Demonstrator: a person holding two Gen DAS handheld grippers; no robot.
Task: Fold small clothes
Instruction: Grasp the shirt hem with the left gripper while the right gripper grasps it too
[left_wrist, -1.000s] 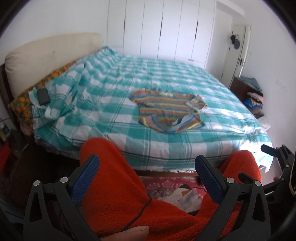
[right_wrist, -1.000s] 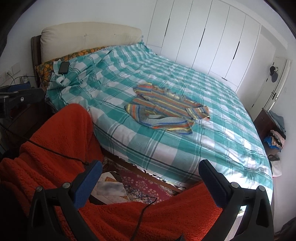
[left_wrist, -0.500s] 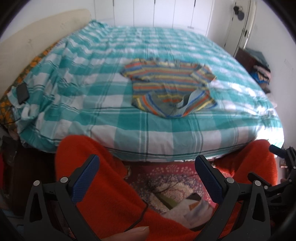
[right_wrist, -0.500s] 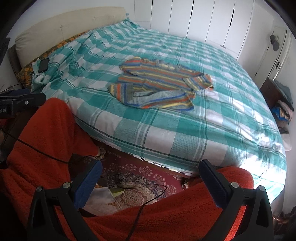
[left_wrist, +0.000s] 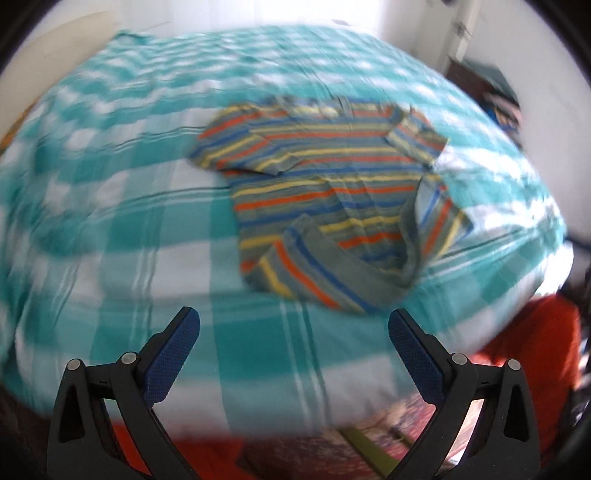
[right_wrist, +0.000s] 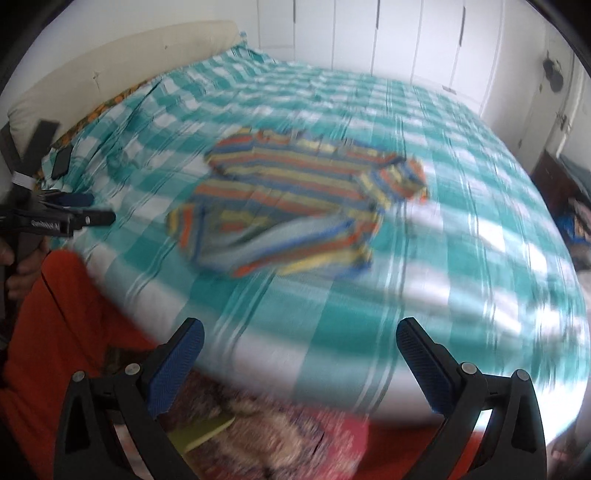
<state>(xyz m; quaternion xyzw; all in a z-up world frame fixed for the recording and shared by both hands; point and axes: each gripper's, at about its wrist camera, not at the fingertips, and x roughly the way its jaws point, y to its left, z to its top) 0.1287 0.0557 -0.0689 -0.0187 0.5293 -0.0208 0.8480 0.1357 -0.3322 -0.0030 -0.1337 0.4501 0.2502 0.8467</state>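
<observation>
Striped shirt (left_wrist: 325, 206) rumpled on bedspread (left_wrist: 110, 221).

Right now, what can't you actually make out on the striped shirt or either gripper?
- Striped shirt hem: motion blur in both wrist views hides how its near edge is turned up.
- Shirt's far sleeve: smeared in the right view.
- Left gripper, right gripper: fingers spread, empty; bodies cut by the bottom edge.

text: one white printed label | carrier: black bar of the left gripper (right_wrist: 55, 221), at the left edge of the right wrist view | legibility: too blurred to read | other readable text, numbers, signs: none
</observation>
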